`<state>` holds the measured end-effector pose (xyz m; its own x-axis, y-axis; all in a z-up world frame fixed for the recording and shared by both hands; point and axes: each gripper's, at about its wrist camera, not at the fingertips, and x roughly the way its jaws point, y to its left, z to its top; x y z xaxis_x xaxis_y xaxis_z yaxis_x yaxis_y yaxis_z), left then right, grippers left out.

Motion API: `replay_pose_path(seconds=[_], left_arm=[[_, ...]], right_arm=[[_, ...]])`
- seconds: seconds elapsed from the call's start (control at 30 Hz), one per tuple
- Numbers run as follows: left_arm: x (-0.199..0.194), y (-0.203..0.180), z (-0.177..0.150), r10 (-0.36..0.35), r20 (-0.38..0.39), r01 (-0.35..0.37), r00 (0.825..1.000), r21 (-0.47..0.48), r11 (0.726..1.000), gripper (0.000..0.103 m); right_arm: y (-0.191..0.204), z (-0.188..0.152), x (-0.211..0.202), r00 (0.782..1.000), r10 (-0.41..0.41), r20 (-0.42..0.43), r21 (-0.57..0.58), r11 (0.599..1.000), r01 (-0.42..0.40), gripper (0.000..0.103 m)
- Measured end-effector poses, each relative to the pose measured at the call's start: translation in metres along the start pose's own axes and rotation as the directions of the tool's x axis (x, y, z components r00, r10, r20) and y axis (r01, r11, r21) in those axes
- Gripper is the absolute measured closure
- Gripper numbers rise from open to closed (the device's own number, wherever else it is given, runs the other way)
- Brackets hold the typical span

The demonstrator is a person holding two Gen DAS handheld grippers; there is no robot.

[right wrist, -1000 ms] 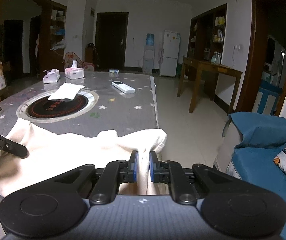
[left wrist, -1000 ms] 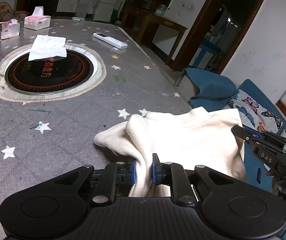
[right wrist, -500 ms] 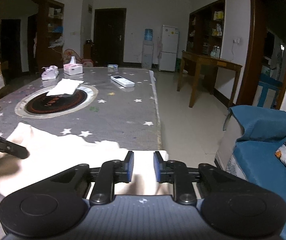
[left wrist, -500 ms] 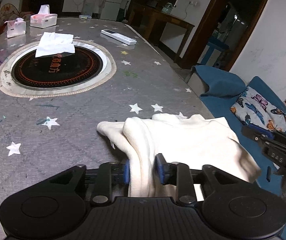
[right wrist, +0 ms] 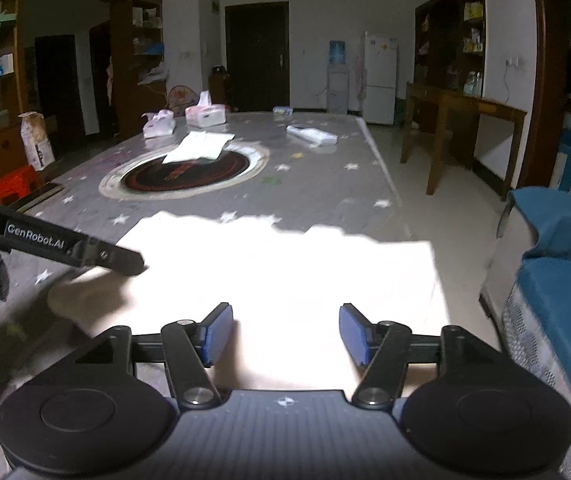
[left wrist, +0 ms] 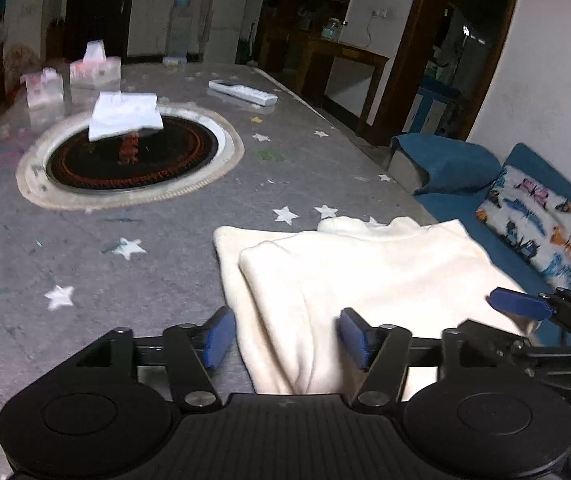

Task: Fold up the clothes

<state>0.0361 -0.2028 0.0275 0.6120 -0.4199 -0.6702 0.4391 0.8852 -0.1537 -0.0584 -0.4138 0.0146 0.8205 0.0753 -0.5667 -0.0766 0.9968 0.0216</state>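
Observation:
A cream fleece garment [left wrist: 365, 268] lies folded over on the near right corner of the grey star-patterned table [left wrist: 165, 240]. Over its near edge my left gripper [left wrist: 285, 338] stands open, the cloth lying loose between the blue pads. My right gripper [right wrist: 285, 334] is open too, above the same garment [right wrist: 285, 276], which looks washed out white in the right wrist view. The left gripper's finger [right wrist: 73, 246] crosses the garment's left side there, and the right gripper's blue tip [left wrist: 519, 305] shows at the garment's right edge in the left wrist view.
A round dark hotplate inset [left wrist: 129, 156] with a white tissue [left wrist: 123, 116] on it sits mid-table. Tissue boxes [left wrist: 93, 68] and a remote [left wrist: 241, 92] lie further back. A blue sofa with a butterfly cushion [left wrist: 537, 216] stands right of the table.
Both grippers were shut on the garment and holding it up a second ago. They have since opened wide, and the garment now lies flat and folded on the table.

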Motion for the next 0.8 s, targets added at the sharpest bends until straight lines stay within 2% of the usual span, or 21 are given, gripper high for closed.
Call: replay_pose_path(seconds=[0.07, 0.2, 0.27, 0.33, 0.43, 0.57, 0.7, 0.8], left_arm=[[0.000, 0.001, -0.002, 0.034, 0.011, -0.034, 0.999, 0.023, 0.999, 0.034], [0.001, 0.009, -0.002, 0.066, 0.012, -0.066, 0.998, 0.008, 0.998, 0.033], [0.001, 0.008, -0.003, 0.098, 0.022, -0.099, 0.995, 0.021, 0.995, 0.032], [-0.001, 0.008, -0.005, 0.125, 0.030, -0.126, 0.992, 0.028, 0.992, 0.032], [-0.013, 0.004, -0.007, 0.114, 0.051, -0.116, 0.992, 0.023, 0.993, 0.032], [-0.031, -0.013, -0.013, 0.070, 0.095, -0.076, 0.993, 0.066, 0.995, 0.033], [-0.031, -0.027, -0.021, 0.033, 0.087, -0.043, 0.996, 0.109, 0.993, 0.033], [-0.024, -0.035, -0.030, 0.040, 0.071, -0.050, 0.997, 0.145, 0.988, 0.033]], right_arm=[[0.003, -0.005, 0.000, 1.000, 0.002, -0.005, 0.006, 1.000, -0.002, 0.039], [0.003, -0.008, -0.006, 1.000, 0.005, 0.003, 0.009, 1.000, -0.005, 0.035], [0.003, -0.009, -0.010, 1.000, 0.006, 0.007, 0.011, 1.000, -0.006, 0.029], [0.005, -0.011, -0.012, 1.000, 0.002, 0.008, -0.001, 1.000, -0.002, 0.029], [0.010, -0.012, -0.015, 1.000, -0.004, 0.014, -0.023, 1.000, 0.004, 0.028], [0.014, -0.009, -0.019, 0.999, 0.014, 0.035, -0.014, 1.000, -0.014, 0.024], [0.015, -0.011, -0.013, 1.000, 0.015, 0.022, 0.000, 1.000, -0.015, 0.023], [0.017, -0.016, -0.010, 1.000, 0.006, 0.006, -0.012, 1.000, -0.006, 0.023]])
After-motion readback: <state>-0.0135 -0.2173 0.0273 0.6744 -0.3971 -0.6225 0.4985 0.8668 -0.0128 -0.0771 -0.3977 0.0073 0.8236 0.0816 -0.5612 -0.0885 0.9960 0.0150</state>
